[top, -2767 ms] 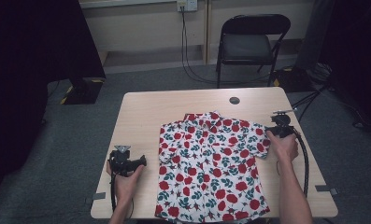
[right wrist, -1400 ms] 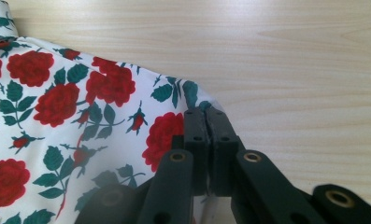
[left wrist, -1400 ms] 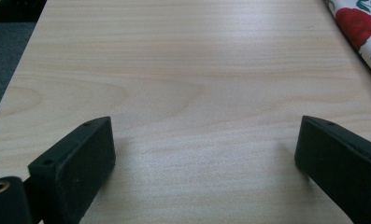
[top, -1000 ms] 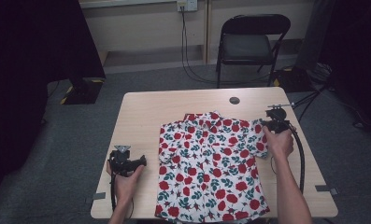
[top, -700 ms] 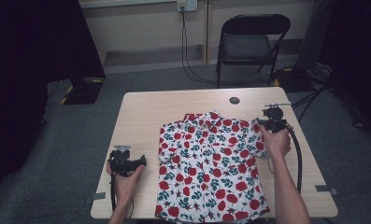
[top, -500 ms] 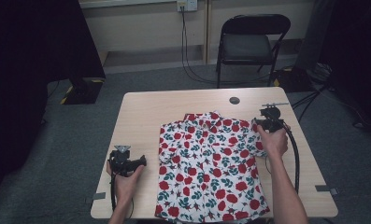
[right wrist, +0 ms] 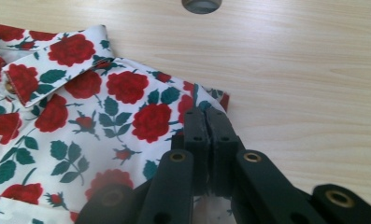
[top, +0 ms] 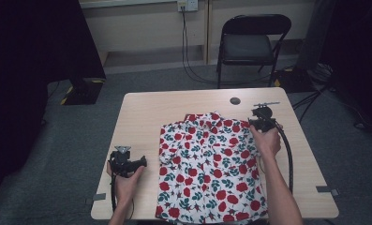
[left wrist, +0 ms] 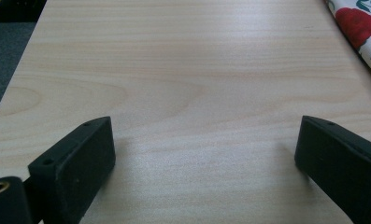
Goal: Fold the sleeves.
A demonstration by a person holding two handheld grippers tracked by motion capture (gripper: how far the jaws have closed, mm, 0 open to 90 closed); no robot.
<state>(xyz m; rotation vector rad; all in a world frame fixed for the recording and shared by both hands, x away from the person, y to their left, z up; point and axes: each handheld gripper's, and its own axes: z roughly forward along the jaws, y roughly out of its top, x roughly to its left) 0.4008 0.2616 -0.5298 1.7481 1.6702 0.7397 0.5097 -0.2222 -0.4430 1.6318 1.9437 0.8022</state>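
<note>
Two grippers: left gripper (left wrist: 204,154) rests on bare table (top: 174,112), jaws wide apart, holding nothing. Right gripper (right wrist: 206,116) has its jaws pressed together, pinching the rose-print shirt (top: 212,164) at its shoulder edge; the high view shows the shirt flat mid-table.

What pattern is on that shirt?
Red roses with green leaves on white shirt, clearest in the right gripper view.

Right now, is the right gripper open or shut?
Shut: in the right gripper view the right gripper has its jaws pressed together over the floral shirt.

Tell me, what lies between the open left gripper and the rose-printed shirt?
Only bare wooden table separates the left gripper from the shirt, seen in the high view.
</note>
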